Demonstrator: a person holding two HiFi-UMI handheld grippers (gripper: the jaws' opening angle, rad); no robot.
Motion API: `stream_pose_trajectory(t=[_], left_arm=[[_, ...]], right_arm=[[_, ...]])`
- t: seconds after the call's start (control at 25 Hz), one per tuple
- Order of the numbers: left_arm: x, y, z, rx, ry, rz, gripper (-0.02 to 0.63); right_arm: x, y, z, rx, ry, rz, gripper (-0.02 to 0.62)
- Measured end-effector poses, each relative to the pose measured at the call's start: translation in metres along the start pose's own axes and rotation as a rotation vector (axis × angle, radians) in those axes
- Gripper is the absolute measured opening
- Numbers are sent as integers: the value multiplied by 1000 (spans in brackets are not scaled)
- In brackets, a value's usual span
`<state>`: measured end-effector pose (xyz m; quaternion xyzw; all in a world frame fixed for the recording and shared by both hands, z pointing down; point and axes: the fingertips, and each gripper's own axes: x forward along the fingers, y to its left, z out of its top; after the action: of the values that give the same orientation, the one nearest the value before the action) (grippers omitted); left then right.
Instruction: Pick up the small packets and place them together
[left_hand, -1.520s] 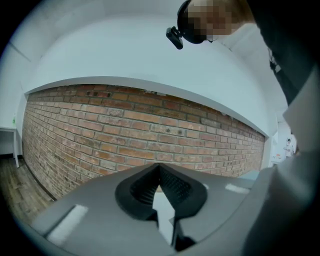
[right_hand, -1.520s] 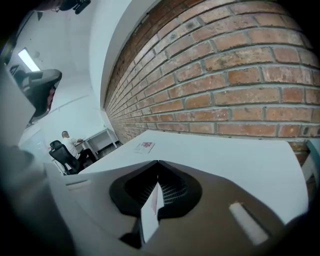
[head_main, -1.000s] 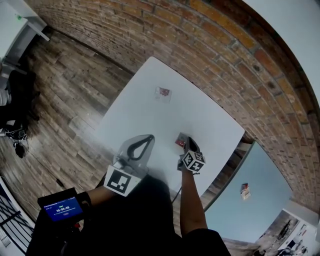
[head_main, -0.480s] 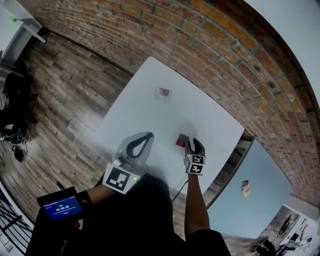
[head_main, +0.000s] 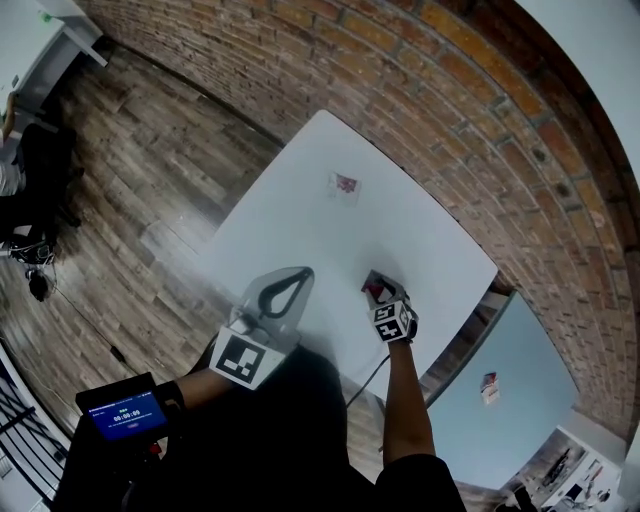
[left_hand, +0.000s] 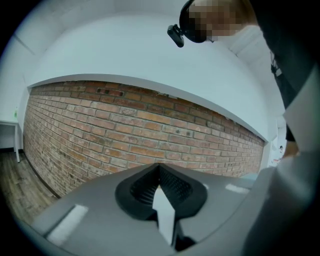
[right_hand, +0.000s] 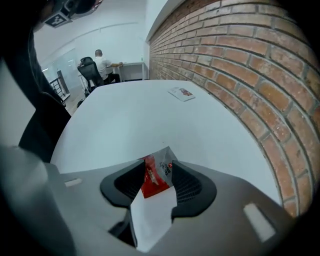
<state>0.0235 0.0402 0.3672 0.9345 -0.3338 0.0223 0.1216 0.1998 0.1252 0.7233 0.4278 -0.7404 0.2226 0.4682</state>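
A red-and-white small packet (right_hand: 156, 176) lies on the white table (head_main: 290, 235) near its right edge, between the fingers of my right gripper (right_hand: 159, 167). Those jaws have just been opening, and the pads stand apart from the packet. From above, the right gripper (head_main: 385, 293) points steeply down over this packet (head_main: 374, 289). A second small packet (head_main: 345, 184) lies apart at the table's far side, also visible as a small packet (right_hand: 182, 93) in the right gripper view. My left gripper (head_main: 298, 274) hovers over the near table edge, its tips together with nothing in them (left_hand: 159, 166).
A brick wall (head_main: 430, 110) runs along the table's far side. A wooden floor (head_main: 130, 180) lies to the left. A light-blue table (head_main: 500, 400) at the right bears another small packet (head_main: 489, 382). A person (right_hand: 103, 62) sits at a desk far behind.
The right gripper has rolled, tipped down over the near packet and opened its jaws. The left gripper has stayed in place.
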Motion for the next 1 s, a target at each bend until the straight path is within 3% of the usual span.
stream_pose_trajectory(t=[0.32, 0.56, 0.76, 1.0], left_arm=[[-9, -14, -5, 18, -15, 54, 2], [-5, -17, -4, 21, -9, 46, 2], [-2, -18, -1, 19, -13, 56, 2], [-1, -11, -1, 9, -4, 82, 2]], right_arm=[[-2, -13, -15, 218, -50, -43, 172], [-7, -7, -7, 182, -58, -60, 172], [2, -1, -11, 160, -30, -26, 184], [1, -16, 4, 286, -45, -41, 184]])
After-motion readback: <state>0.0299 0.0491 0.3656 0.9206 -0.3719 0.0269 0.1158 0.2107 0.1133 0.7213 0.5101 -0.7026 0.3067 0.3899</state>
